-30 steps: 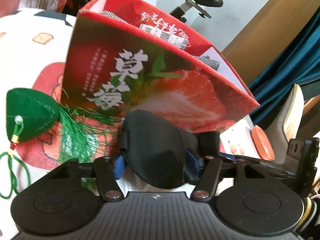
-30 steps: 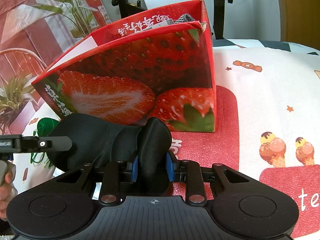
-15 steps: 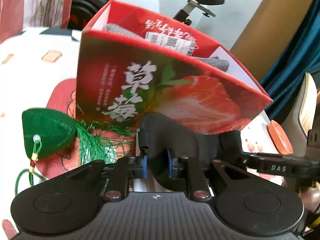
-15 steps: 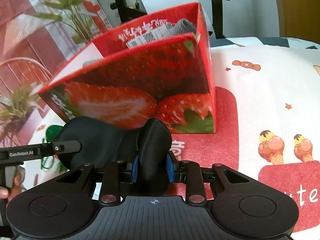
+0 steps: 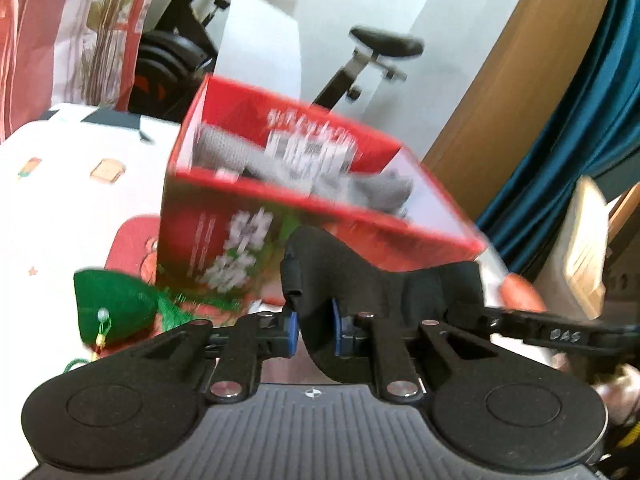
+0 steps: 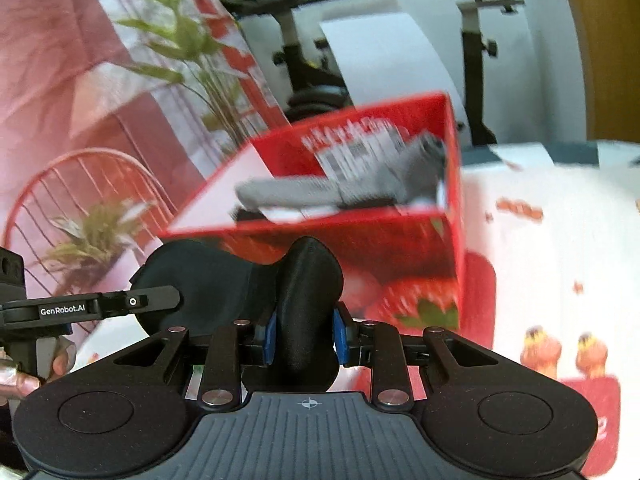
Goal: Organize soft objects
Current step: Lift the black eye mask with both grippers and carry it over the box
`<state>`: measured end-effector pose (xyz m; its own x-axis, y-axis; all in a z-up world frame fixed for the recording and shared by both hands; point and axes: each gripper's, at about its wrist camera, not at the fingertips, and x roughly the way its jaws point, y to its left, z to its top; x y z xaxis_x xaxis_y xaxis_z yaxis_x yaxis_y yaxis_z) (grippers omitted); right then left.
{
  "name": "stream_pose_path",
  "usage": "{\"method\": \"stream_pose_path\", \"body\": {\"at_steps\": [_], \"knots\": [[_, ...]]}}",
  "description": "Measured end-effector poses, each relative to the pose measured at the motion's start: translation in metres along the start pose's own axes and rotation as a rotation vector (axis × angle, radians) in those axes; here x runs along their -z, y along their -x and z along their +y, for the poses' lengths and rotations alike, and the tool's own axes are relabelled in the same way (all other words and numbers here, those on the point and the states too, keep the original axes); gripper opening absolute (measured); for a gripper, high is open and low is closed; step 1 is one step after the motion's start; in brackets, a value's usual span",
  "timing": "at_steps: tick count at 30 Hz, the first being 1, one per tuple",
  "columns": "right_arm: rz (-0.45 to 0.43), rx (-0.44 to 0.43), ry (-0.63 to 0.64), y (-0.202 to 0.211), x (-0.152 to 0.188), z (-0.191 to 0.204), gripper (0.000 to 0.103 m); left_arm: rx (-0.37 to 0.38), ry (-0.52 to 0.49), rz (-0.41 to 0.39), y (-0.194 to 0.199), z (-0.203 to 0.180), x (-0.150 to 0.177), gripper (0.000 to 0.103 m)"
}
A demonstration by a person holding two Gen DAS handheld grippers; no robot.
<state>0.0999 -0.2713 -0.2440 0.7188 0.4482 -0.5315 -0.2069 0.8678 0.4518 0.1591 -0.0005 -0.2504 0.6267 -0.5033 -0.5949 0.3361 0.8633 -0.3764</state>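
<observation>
A black padded eye mask (image 5: 340, 272) hangs between both grippers, raised near the top edge of the red strawberry box (image 5: 224, 232). My left gripper (image 5: 314, 330) is shut on one end of the mask. My right gripper (image 6: 306, 338) is shut on the other end (image 6: 308, 292). The box also shows in the right wrist view (image 6: 452, 240). It holds grey fabric (image 6: 360, 188) and a labelled packet (image 5: 312, 152). A green tasselled sachet (image 5: 114, 304) lies on the tablecloth left of the box.
The table has a white cartoon-print cloth (image 6: 560, 240). An exercise bike (image 5: 372, 52) and a potted plant (image 6: 180, 48) stand behind it. A wooden panel and teal curtain (image 5: 568, 120) are at the right. An orange lid (image 5: 520, 292) lies right of the box.
Both grippers rose with the mask from table level to about the box's rim; the box interior now shows. The left gripper closed on the mask between one second and half a second ago.
</observation>
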Motion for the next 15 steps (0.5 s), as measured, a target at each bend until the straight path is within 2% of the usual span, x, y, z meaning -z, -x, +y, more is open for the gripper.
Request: {"method": "stream_pose_path", "body": {"at_steps": [7, 15], "knots": [[-0.073, -0.047, 0.047, 0.010, -0.047, 0.019, 0.025, 0.035, -0.005, -0.117, 0.034, -0.007, -0.033, 0.016], [-0.081, 0.004, 0.137, -0.016, -0.106, 0.025, 0.025, 0.014, -0.060, -0.189, 0.026, -0.015, -0.074, 0.016]]}}
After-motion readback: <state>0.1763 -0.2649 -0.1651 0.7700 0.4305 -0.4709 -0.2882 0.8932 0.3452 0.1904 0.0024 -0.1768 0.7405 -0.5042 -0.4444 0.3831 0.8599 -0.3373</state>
